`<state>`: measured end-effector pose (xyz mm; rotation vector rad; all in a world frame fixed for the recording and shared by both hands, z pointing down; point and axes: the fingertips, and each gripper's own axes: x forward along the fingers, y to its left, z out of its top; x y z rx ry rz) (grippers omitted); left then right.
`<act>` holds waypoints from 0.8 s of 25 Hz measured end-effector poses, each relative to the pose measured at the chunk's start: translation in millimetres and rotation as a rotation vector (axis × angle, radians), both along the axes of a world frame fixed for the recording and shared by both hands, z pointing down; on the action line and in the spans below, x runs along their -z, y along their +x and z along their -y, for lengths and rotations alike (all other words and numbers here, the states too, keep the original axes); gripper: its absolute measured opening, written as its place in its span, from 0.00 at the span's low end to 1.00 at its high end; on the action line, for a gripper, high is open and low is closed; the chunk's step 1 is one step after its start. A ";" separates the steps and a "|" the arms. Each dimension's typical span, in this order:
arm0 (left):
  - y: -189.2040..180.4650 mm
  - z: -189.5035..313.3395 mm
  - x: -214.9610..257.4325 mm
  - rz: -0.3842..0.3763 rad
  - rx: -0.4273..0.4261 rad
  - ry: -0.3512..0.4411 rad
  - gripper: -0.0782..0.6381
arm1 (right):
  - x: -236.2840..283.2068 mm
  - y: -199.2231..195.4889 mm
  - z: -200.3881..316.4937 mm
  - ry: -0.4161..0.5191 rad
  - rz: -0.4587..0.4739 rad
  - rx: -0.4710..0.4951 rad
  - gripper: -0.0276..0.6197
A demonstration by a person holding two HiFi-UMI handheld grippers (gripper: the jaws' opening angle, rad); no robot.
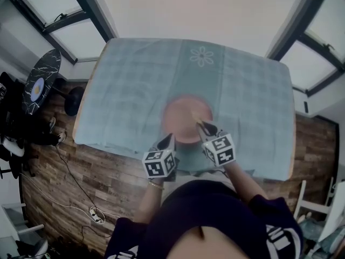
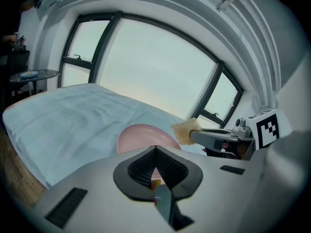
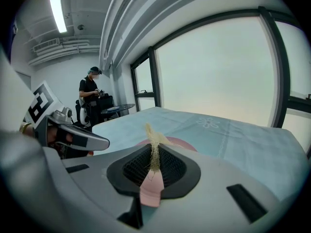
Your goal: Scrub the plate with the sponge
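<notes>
A round pink plate (image 1: 183,115) lies on the pale blue tablecloth (image 1: 135,90), near the table's front edge. My right gripper (image 1: 200,125) is shut on a thin tan sponge (image 3: 154,141), which it holds over the plate's near right part (image 3: 183,142). The left gripper view shows that sponge (image 2: 184,129) sticking out of the right gripper (image 2: 214,137) just above the plate (image 2: 143,134). My left gripper (image 1: 170,138) is at the plate's near left rim, jaws together, with a pink sliver of the rim between them (image 2: 155,180).
A flower is printed on the cloth (image 1: 202,56) beyond the plate. A round dark side table (image 1: 40,82) stands on the wooden floor to the left, and a white chair (image 1: 318,204) to the right. A person (image 3: 91,97) stands far off by the windows.
</notes>
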<state>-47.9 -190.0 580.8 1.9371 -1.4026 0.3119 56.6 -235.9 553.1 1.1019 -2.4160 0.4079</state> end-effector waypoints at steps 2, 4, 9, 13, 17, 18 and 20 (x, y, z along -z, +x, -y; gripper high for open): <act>-1.4 1.6 -3.3 0.007 0.006 -0.008 0.12 | -6.8 0.5 5.1 -0.013 -0.014 -0.002 0.10; -3.0 4.1 -6.3 0.014 0.007 -0.015 0.12 | -12.4 0.2 10.4 -0.021 -0.027 -0.003 0.10; -8.4 15.8 -12.9 0.023 -0.002 -0.027 0.12 | -25.1 -0.7 28.4 -0.039 -0.044 -0.029 0.10; -10.3 25.6 -19.9 0.025 -0.016 -0.040 0.12 | -37.8 -0.9 41.0 -0.059 -0.061 -0.055 0.10; -12.4 37.0 -24.1 0.027 -0.029 -0.047 0.12 | -48.6 -1.8 51.0 -0.076 -0.084 -0.069 0.10; -12.8 38.9 -25.0 0.027 -0.032 -0.048 0.12 | -52.6 -0.9 53.0 -0.082 -0.094 -0.072 0.10; -13.4 41.7 -27.2 0.027 -0.038 -0.052 0.12 | -60.6 1.5 56.7 -0.090 -0.116 -0.080 0.10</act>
